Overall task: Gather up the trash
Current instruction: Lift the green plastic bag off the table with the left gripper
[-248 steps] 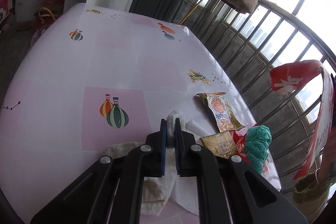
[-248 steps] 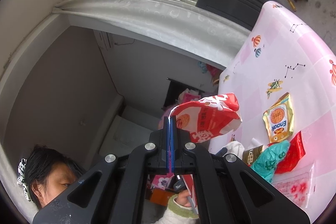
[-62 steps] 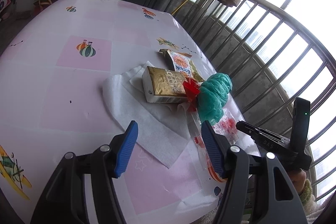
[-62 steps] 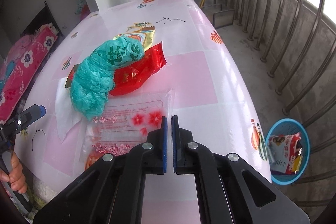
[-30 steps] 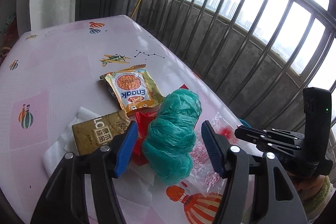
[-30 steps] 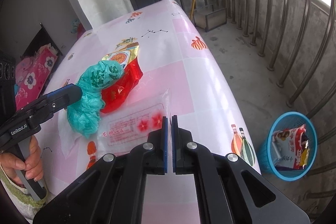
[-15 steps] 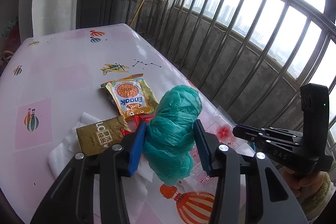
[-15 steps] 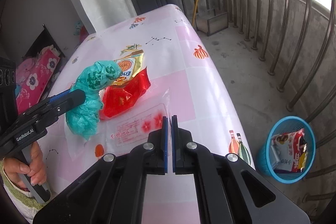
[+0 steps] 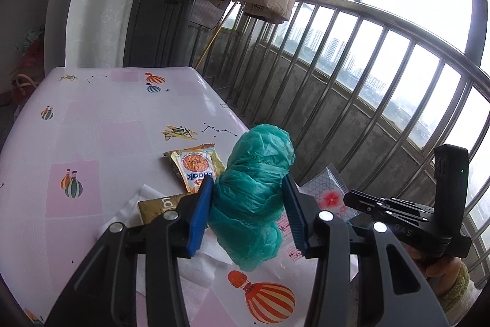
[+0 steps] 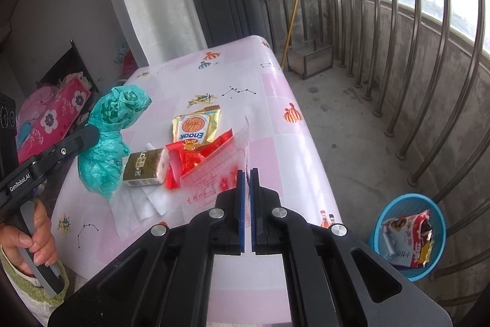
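- Crumpled teal plastic bag (image 9: 254, 189) clamped between left gripper (image 9: 248, 204) pads, lifted above pink balloon-print desk (image 9: 92, 127).
- Right gripper (image 10: 245, 173) clenched on clear red-printed plastic wrapper (image 10: 214, 170), edge raised.
- Blue mesh trash basket (image 10: 407, 204) on floor beside desk.

Crinkled thin teal plastic bag (image 9: 254, 192), faintly shiny. Glossy foil on gold packet (image 10: 196, 126) and gold box (image 10: 145, 166); shiny red wrapper (image 10: 196, 160); clear film sleeve (image 10: 223, 170) with red print. Soft matt white tissue (image 10: 141, 203). Smooth, slightly glossy pink oilcloth on table (image 10: 275, 124). Blue plastic mesh basket (image 10: 407, 235). Matt black plastic gripper arms, ribbed blue pads (image 9: 200, 212). Polished metal railing (image 9: 382, 17); rough concrete floor (image 10: 361, 143).
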